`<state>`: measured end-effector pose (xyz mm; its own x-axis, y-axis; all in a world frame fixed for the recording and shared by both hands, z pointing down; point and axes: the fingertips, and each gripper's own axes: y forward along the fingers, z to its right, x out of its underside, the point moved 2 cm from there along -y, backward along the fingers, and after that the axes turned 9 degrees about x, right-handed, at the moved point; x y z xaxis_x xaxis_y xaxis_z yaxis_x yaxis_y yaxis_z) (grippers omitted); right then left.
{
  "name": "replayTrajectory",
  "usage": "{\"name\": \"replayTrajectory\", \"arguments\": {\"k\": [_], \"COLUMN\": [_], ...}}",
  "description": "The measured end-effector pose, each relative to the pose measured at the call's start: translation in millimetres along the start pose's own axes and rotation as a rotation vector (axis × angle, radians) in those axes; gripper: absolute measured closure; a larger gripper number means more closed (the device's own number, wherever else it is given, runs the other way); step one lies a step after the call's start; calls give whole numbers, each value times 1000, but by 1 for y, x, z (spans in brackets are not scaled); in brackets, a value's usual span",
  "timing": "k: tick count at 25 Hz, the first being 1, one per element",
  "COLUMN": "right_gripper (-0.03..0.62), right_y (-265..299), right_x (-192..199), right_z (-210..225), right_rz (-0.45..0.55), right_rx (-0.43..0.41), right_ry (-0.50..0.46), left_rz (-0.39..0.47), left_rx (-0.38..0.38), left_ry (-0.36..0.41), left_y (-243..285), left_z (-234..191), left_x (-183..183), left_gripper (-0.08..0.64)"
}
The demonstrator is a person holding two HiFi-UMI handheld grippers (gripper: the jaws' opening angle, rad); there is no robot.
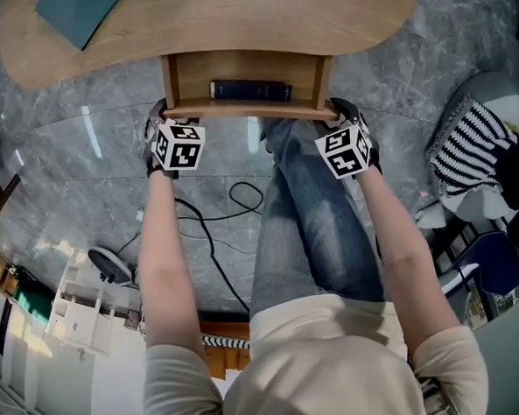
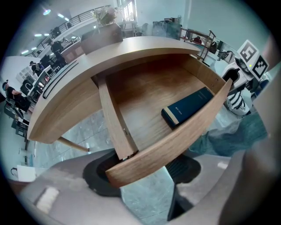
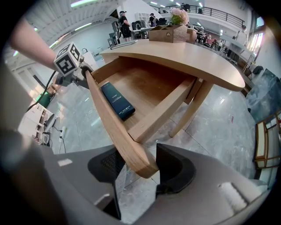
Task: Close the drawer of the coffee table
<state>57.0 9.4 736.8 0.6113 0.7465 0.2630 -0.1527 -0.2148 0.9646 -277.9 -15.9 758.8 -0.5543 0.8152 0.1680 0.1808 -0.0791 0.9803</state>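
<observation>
Grey marbled floor fills the head view. A pale wooden desk with a curved edge spans the 12 o'clock side. A teal flat thing lies on the desk top at about 11 o'clock. The person's leg in blue jeans runs down from the centre toward 6 o'clock, with a bare forearm on each side.

The drawer stands pulled out from under the desk's near edge, just above centre toward 12 o'clock. It is open, with its wooden bottom bare to the camera. Its curved drawer front is the part nearest the person. Inside lies a dark blue book, flat on the bottom close behind the front. In the left gripper view it sits at 2 o'clock, and in the right gripper view at 10 o'clock.

The left gripper points down at the front's left end, at 10 o'clock from the head view's centre. In its own view the jaws sit either side of that end, their dark pads clamped against the wood. The right gripper is at the front's right end, at about 2 o'clock. Its jaws are clamped on the rounded tip of the front, one pad on each face.

A black cable loops over the floor at 8 o'clock. A striped cloth lies at 3 o'clock.
</observation>
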Motion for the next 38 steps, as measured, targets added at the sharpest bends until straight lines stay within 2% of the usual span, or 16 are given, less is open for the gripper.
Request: {"name": "replayTrajectory", "arguments": {"k": [25, 38], "right_gripper": [377, 377], "right_y": [9, 14], "right_x": [-40, -62], "right_z": [39, 61], "right_rz": [17, 32], "right_rx": [10, 16], "right_ry": [8, 10], "left_rz": [-7, 11], "left_rx": [5, -4], "left_ry": [-18, -80], "left_y": [4, 5], "left_z": [-29, -44], "left_x": [-49, -75], "left_gripper": [262, 259]}}
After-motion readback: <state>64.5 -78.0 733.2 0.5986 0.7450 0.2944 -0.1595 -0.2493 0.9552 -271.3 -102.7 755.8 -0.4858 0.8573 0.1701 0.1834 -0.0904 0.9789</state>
